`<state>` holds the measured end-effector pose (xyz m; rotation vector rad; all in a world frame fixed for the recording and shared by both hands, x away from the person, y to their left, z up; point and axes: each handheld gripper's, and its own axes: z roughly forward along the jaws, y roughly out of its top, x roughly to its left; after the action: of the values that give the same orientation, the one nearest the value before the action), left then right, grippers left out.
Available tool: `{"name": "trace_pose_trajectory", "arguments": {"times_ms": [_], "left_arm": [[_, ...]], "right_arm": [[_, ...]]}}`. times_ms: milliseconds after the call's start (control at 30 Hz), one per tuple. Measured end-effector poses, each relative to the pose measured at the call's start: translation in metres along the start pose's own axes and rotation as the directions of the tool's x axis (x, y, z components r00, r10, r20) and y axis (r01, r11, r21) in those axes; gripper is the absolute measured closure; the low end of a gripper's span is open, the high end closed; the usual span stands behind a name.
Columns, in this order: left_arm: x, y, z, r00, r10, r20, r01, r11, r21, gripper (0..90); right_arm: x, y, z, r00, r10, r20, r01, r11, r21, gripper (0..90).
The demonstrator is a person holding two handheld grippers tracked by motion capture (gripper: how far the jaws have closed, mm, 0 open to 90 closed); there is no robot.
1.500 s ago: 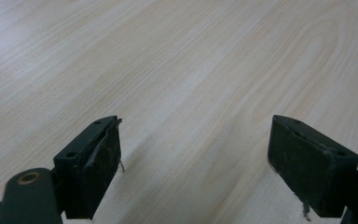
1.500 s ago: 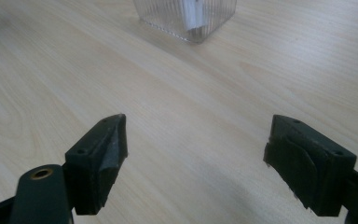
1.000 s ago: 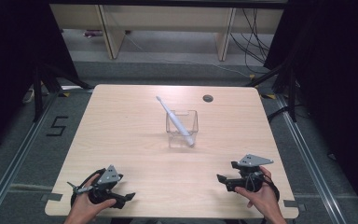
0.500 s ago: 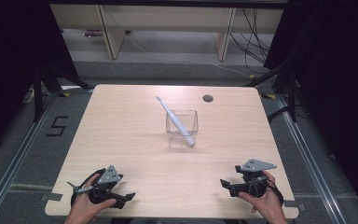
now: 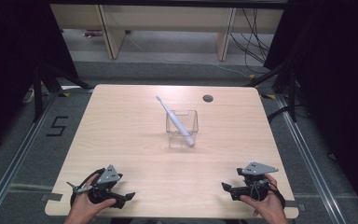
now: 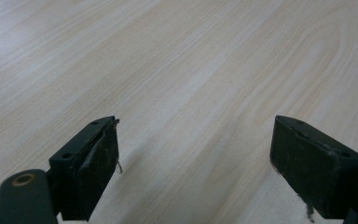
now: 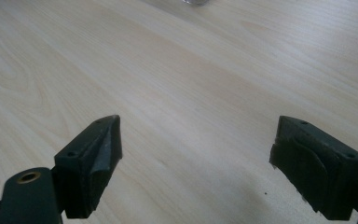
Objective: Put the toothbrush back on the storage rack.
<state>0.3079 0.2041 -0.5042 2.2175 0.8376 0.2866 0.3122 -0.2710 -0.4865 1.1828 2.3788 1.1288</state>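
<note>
Wood-grain table (image 5: 135, 126) is seen from above, pale and rectangular, with a small dark round hole (image 5: 208, 98) near its far edge. At about the middle of the tabletop a clear square container (image 5: 182, 129) stands upright, and a white toothbrush (image 5: 174, 121) is leaned inside it, its thicker end down at the container's near right corner and its thin end tilted up and out past the far left rim. The left gripper (image 5: 121, 199) is held by a hand (image 5: 85, 210) at the near left edge of the table, well apart from the container; in the left gripper view its two black jaws are spread wide, with bare wood between them and nothing gripped. The right gripper (image 5: 228, 190) is held by the other hand (image 5: 265, 205) at the near right edge, equally far from the container; in the right gripper view its jaws are likewise held wide apart over bare tabletop, and a sliver of the clear container is glimpsed at the top edge. A grey three-cornered plate is carried on top of each gripper. Whether either gripper touches the table cannot be told.
</note>
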Motion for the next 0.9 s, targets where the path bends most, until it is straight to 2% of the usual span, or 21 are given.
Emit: {"name": "trace_pose_trajectory", "arguments": {"times_ms": [33, 133, 167, 200, 233, 267, 333, 433, 467, 533, 567, 667, 700, 800, 833, 900], "left_arm": [[0.0002, -0.0001, -0.0003, 1.0000, 0.001, 0.001, -0.001, 1.0000, -0.004, 15.0], [0.0001, 0.0001, -0.0003, 1.0000, -0.001, -0.001, 0.001, 1.0000, -0.008, 14.9], [-0.0001, 0.0002, -0.0003, 1.0000, 0.000, 0.000, 0.000, 0.9999, -0.012, 14.9], [-0.0003, 0.0003, -0.0006, 1.0000, 0.000, 0.006, 0.000, 0.9999, -0.014, 14.9], [-0.0010, 0.0001, 0.0004, 0.9999, -0.013, 0.008, 0.014, 0.9995, -0.030, 14.9], [-0.0010, 0.0000, 0.0004, 0.9999, -0.014, 0.008, 0.014, 0.9994, -0.033, 14.9], [0.0001, 0.0003, -0.0007, 1.0000, 0.001, -0.005, -0.001, 0.9998, -0.018, 14.9], [-0.0003, 0.0002, 0.0000, 1.0000, -0.006, 0.000, 0.006, 0.9997, -0.023, 14.9], [-0.0002, 0.0002, -0.0004, 1.0000, 0.000, 0.006, 0.001, 0.9998, -0.019, 14.9], [-0.0004, 0.0002, -0.0002, 1.0000, -0.004, 0.006, 0.004, 0.9998, -0.022, 14.9], [0.0003, 0.0002, 0.0000, 1.0000, 0.001, -0.007, -0.001, 0.9998, -0.019, 14.9], [0.0003, 0.0002, 0.0000, 1.0000, 0.001, -0.008, -0.002, 0.9998, -0.019, 15.0], [0.0003, 0.0001, 0.0000, 1.0000, 0.002, -0.008, -0.002, 0.9998, -0.018, 15.0], [0.0002, 0.0001, -0.0004, 1.0000, 0.005, -0.007, -0.005, 0.9999, -0.011, 15.0], [0.0002, 0.0001, -0.0001, 1.0000, 0.001, -0.009, -0.001, 1.0000, -0.008, 15.0], [-0.0004, 0.0005, -0.0012, 1.0000, 0.005, 0.000, -0.005, 0.9999, -0.012, 15.0]], "right_arm": [[-0.0005, -0.0006, -0.0010, 0.9997, -0.024, 0.010, 0.024, 1.000, 0.005, 16.2], [0.0019, -0.0017, -0.0003, 0.9999, 0.003, -0.011, -0.002, 1.000, 0.007, 16.2], [0.0009, -0.0021, -0.0015, 0.9997, -0.024, 0.001, 0.024, 1.000, 0.007, 16.2], [0.0011, -0.0024, -0.0017, 0.9996, -0.029, 0.005, 0.029, 1.000, 0.008, 16.2], [0.0016, -0.0030, -0.0023, 0.9996, -0.026, 0.013, 0.026, 1.000, 0.007, 16.2], [0.0036, -0.0040, -0.0022, 1.0000, -0.001, 0.002, 0.001, 1.000, 0.012, 16.3], [0.0024, -0.0047, -0.0026, 0.9997, -0.022, 0.005, 0.022, 1.000, 0.015, 16.3], [0.0033, -0.0060, -0.0030, 0.9997, -0.022, 0.012, 0.022, 1.000, 0.020, 16.3], [0.0055, -0.0067, -0.0036, 0.9999, 0.004, 0.013, -0.005, 1.000, 0.030, 16.3], [0.0046, -0.0070, -0.0033, 1.0000, -0.010, -0.001, 0.010, 1.000, 0.028, 16.4], [0.0026, -0.0073, -0.0027, 0.9994, -0.034, -0.006, 0.034, 0.999, 0.019, 16.4], [0.0024, -0.0083, -0.0040, 0.9992, -0.032, -0.023, 0.033, 0.999, 0.037, 16.4], [0.0031, -0.0087, -0.0049, 0.9990, -0.042, 0.013, 0.042, 0.999, 0.026, 16.4], [0.0050, -0.0093, -0.0054, 0.9996, -0.027, 0.012, 0.027, 0.999, 0.032, 16.4], [0.0036, -0.0090, -0.0055, 0.9985, -0.053, 0.016, 0.053, 0.998, 0.029, 16.4], [0.0038, -0.0096, -0.0048, 0.9990, -0.044, 0.011, 0.044, 0.998, 0.036, 16.4]]}}
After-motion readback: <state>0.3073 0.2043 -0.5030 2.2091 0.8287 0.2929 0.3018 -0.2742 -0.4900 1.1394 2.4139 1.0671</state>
